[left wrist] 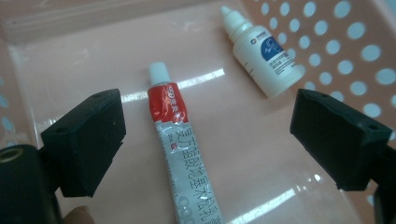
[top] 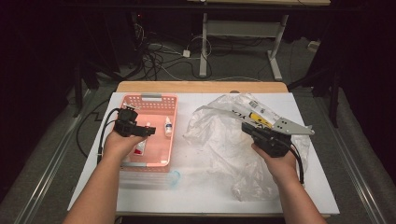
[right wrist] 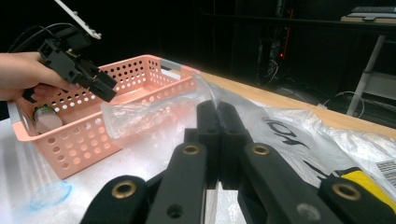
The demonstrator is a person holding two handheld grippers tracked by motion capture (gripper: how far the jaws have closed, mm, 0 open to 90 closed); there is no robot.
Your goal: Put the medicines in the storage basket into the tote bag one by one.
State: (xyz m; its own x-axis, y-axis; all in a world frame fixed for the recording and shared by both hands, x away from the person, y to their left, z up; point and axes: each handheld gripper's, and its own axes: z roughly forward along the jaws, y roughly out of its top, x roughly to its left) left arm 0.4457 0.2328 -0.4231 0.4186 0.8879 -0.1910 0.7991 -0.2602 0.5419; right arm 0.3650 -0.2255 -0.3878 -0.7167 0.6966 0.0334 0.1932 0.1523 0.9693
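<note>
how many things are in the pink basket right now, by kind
tubes: 1, the red and white tube lying between the open jaws of the left gripper
dropper bottles: 1, the white dropper bottle
jars: 1, a small jar at the basket's near end
total: 3

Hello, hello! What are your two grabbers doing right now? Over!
Left gripper open over red-and-white tube in pink basket. Right gripper shut on clear plastic bag. White dropper bottle lies aside, not blocking.
</note>
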